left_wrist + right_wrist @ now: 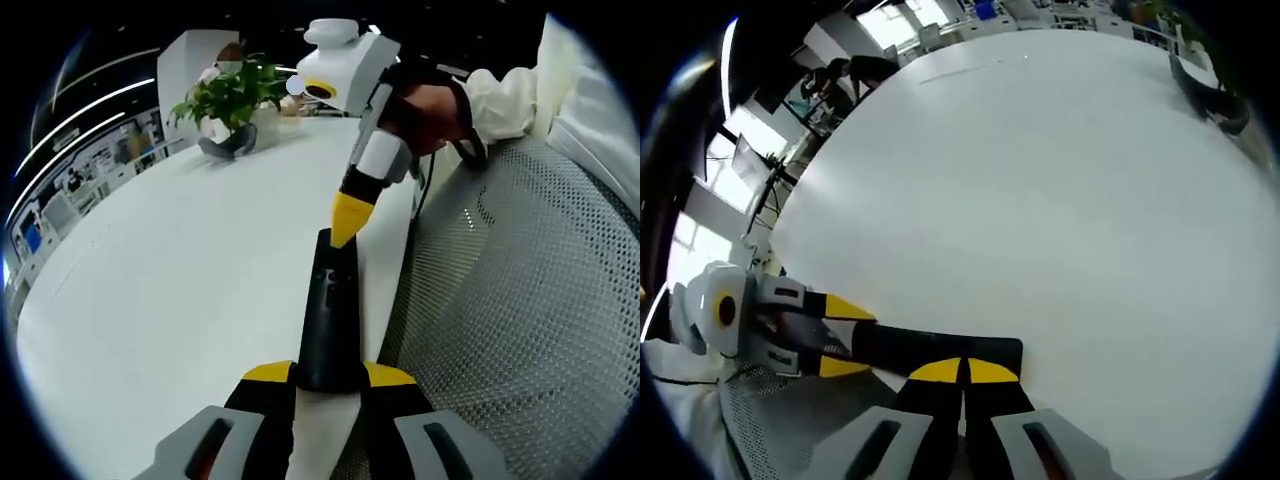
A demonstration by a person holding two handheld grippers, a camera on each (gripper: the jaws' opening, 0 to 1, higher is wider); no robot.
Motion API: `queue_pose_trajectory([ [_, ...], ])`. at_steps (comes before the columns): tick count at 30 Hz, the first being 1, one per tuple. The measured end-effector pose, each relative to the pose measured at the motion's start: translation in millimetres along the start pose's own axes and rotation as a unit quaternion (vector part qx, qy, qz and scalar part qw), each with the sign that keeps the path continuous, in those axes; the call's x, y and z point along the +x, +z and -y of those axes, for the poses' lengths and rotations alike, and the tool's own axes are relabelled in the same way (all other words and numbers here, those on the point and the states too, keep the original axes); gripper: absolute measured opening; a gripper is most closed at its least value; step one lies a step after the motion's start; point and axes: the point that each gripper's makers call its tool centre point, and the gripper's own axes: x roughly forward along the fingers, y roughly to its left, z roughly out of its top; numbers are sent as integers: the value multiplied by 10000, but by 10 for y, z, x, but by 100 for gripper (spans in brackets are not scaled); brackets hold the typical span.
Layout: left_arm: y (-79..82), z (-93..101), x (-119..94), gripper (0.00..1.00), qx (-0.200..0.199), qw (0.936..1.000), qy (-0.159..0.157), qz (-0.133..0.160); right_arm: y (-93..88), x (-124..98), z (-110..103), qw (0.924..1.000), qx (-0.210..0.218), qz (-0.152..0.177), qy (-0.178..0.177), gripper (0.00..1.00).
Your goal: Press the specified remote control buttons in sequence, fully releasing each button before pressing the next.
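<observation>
**Remote clamped at the desk edge, second claw's tip at its far end**

The left claw (328,378) rises from the bottom of the left gripper view, its yellow-tipped jaws closed on the near end of a black remote control (332,315). The remote runs lengthwise away from the camera, along the edge of the white desk (180,280). The right claw (346,228) comes in from the top, held by a hand (425,105) in a white sleeve; its yellow jaws are drawn together to a point at the remote's far end. A potted plant (232,100) stands farther back on the desk. To the right of the desk lies a perforated grey surface (520,300).
</observation>
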Motion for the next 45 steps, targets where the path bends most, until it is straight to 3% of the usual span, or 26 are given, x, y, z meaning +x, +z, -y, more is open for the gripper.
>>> queue_pose_trajectory([
  [11, 6, 3, 1, 24, -4, 10000, 5, 16, -1, -4, -3, 9999, 115, -69, 34, 0],
  [22, 8, 22, 3, 24, 58, 10000, -26, 23, 8, -17, 2, 9997, -178, -82, -160, 0],
  [26, 5, 31, 0, 24, 69, 10000, -46, 19, 69, -43, -26, 9999, -133, 92, -25, 0],
  [38, 12, 71, 3, 24, 131, 9998, -133, 27, 30, 1, -79, 9995, -310, -27, 28, 0],
  [45, 12, 66, 7, 24, 94, 9999, -125, 55, 57, 14, -114, 9994, -302, 73, 150, 0],
])
